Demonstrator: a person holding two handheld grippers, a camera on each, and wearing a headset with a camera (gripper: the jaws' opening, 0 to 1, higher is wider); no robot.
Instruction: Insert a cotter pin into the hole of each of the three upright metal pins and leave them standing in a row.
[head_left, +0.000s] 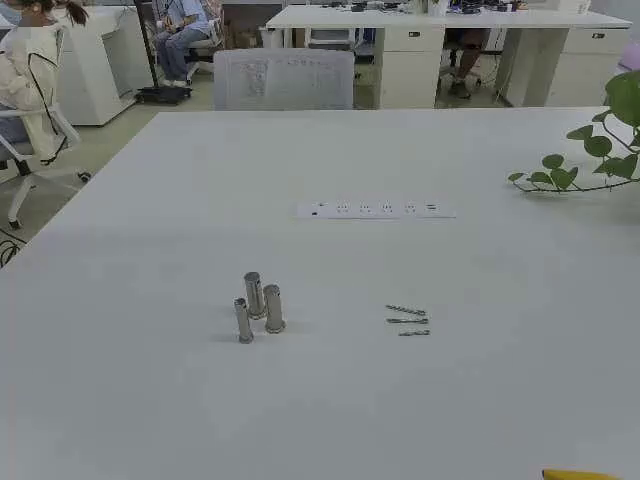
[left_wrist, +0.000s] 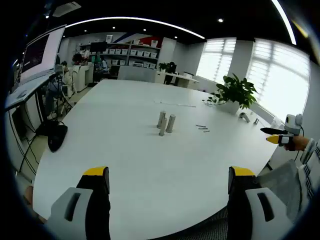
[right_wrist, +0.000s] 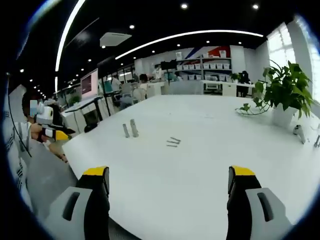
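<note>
Three upright metal pins (head_left: 257, 309) stand in a tight cluster left of the table's middle. Three small cotter pins (head_left: 407, 320) lie side by side to their right. In the left gripper view the metal pins (left_wrist: 165, 123) and cotter pins (left_wrist: 202, 128) are far ahead, and my left gripper (left_wrist: 170, 175) is open and holds nothing at the table's near edge. My right gripper (right_wrist: 170, 174) is also open with nothing in it, far from the metal pins (right_wrist: 131, 128) and cotter pins (right_wrist: 173, 142). A gripper's yellow fingertip (head_left: 580, 475) peeks in at the bottom right.
A white power strip (head_left: 375, 210) lies on the white table (head_left: 150, 400) beyond the pins. A trailing green plant (head_left: 590, 150) sits at the right edge. A chair (head_left: 283, 78) stands at the far side, with people seated beyond.
</note>
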